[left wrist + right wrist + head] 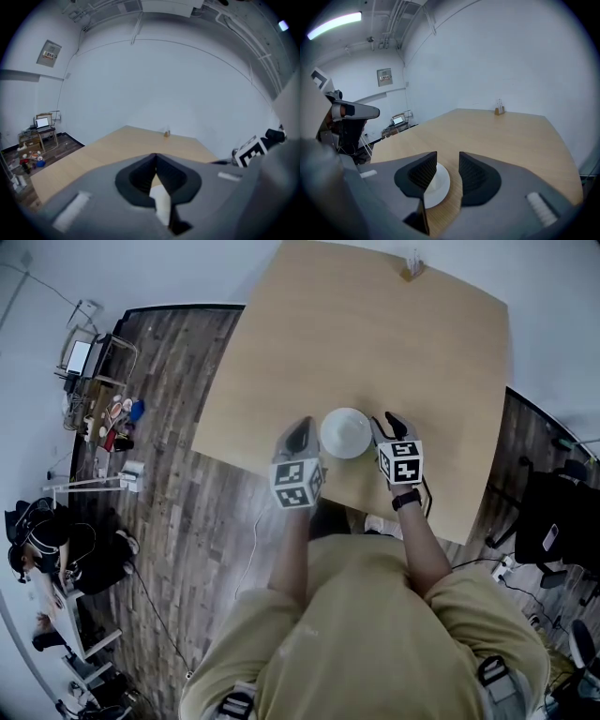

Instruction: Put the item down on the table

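Observation:
A white plate lies flat on the wooden table, near its front edge and between my two grippers. The left gripper is just left of the plate; in the left gripper view its jaws meet at the tips, and a sliver of table and something white show through the gap lower down. The right gripper is at the plate's right side. In the right gripper view its jaws stand apart with nothing between them, and the plate lies on the wood below the left jaw.
A small brown holder stands at the table's far edge. Left of the table is dark wood floor with a desk and laptop, clutter and a seated person. A black chair stands at right.

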A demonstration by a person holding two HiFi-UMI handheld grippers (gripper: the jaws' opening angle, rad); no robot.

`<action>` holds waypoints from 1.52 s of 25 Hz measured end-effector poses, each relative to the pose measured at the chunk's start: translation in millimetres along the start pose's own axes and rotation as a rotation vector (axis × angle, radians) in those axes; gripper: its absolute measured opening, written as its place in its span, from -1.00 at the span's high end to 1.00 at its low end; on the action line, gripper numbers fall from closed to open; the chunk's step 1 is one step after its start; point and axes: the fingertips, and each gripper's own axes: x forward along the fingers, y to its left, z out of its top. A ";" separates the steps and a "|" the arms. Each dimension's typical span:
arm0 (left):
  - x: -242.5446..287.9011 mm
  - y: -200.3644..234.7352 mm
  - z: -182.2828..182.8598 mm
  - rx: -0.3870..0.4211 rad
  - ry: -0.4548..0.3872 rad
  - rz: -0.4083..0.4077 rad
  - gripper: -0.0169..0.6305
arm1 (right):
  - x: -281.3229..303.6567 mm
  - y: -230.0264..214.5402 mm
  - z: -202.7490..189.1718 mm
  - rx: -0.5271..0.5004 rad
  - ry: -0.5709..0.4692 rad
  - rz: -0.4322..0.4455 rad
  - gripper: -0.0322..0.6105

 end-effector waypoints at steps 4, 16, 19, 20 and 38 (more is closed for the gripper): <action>-13.6 -15.5 8.8 0.021 -0.028 0.001 0.94 | -25.5 -8.8 13.3 -0.041 -0.050 0.016 0.72; -62.2 -50.8 21.3 0.047 -0.104 0.008 0.94 | -109.0 -18.6 52.3 -0.127 -0.202 -0.036 0.88; -77.1 -57.6 24.7 0.054 -0.132 0.017 0.94 | -131.0 -15.8 61.8 -0.140 -0.247 -0.043 0.88; -82.4 -60.3 26.5 0.058 -0.144 0.019 0.94 | -138.8 -14.4 65.3 -0.144 -0.265 -0.044 0.88; -172.0 -102.8 76.1 0.171 -0.332 0.063 0.94 | -269.2 9.5 116.7 -0.195 -0.502 -0.063 0.88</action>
